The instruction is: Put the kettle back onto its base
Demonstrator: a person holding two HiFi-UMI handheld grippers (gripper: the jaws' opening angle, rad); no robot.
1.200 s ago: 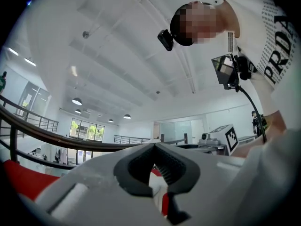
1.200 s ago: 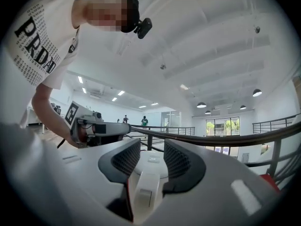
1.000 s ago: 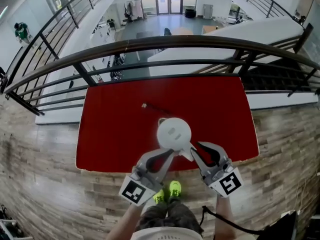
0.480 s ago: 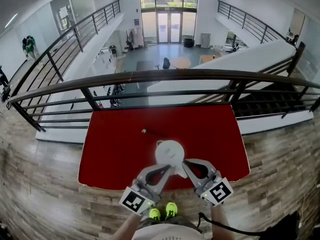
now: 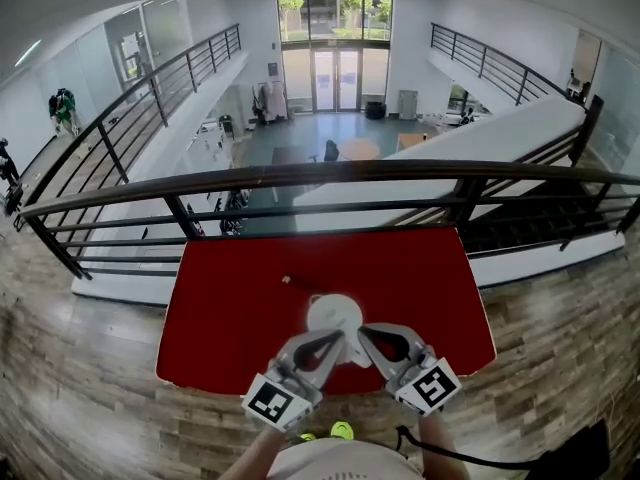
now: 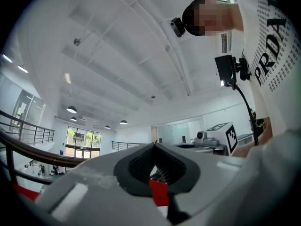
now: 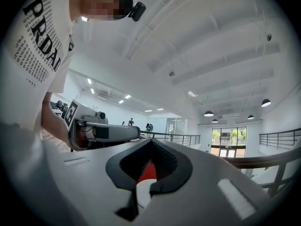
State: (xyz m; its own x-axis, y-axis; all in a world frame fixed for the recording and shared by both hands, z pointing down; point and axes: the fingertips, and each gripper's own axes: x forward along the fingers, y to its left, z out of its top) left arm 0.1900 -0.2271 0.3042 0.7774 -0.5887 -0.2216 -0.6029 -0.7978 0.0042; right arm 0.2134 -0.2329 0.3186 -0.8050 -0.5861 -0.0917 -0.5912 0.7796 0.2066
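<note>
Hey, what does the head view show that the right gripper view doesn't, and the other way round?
Only the head view: the whole red table, the round white thing on it from above, the wood floor. Only the right gripper view: ceiling lamps, the person's printed shirt, the shut jaws of the right hand-held gripper close up. Both: the railing, the left hand-held gripper, some of the red table.

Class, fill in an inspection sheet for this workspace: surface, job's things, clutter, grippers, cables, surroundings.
Surface: red rectangular tabletop.
Job's things: white round kettle near the front edge; its base cannot be made out.
Clutter: nothing seen.
Grippers: left hand-held gripper and right hand-held gripper both shut, empty, tips at the kettle's near side.
Cables: thin dark cord with pale end lying behind the kettle.
Surroundings: dark metal railing behind the table, wood-plank floor, atrium below.
</note>
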